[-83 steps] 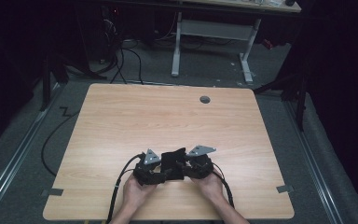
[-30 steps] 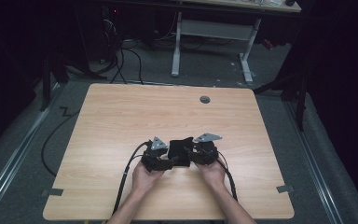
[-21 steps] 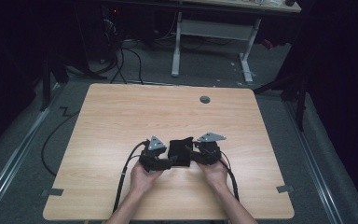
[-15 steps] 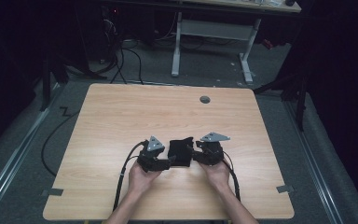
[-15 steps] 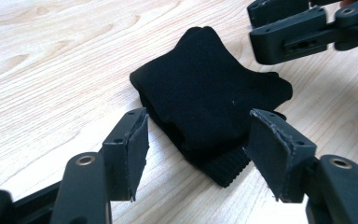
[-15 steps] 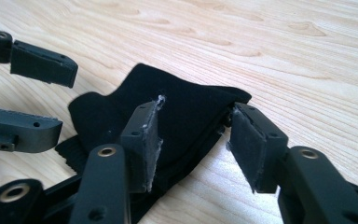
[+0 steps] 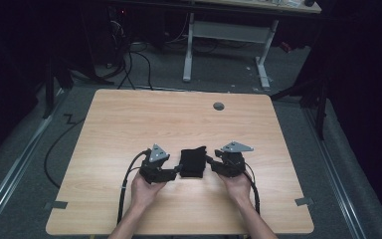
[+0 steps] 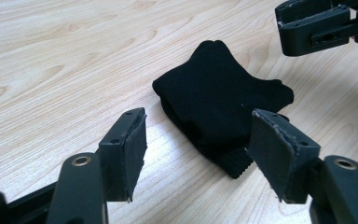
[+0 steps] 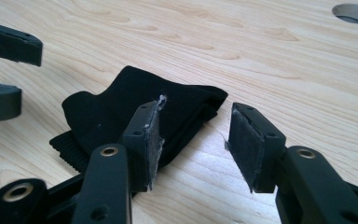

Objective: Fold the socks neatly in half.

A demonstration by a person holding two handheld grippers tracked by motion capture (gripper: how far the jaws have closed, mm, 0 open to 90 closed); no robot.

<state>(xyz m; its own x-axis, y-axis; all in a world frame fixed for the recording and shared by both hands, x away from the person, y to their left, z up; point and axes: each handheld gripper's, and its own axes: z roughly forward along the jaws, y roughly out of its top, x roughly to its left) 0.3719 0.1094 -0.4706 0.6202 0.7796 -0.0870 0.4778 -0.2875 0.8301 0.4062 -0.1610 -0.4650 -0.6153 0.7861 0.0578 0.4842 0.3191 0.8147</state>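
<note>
Folded black cloth [image 7: 193,161], near the table's [image 7: 129,119] front edge, lies flat between my left gripper [image 8: 198,154] and right gripper [image 9: 193,142]; both spread, clasping nothing, equally near.

Two bare forearms with no sleeves enter from the bottom edge, each hand wrapped around a black hand-held gripper: the left hand-held gripper [image 7: 175,173] and the right hand-held gripper [image 7: 210,163]. Each carries a grey three-cornered plate on top and trails a black cable back along the arm. Seen up close, the jaws are flat black bars with round brass-coloured rivets and small screw holes, ending in thick dark rubber pads [image 8: 135,150] frayed at the edges.
</note>
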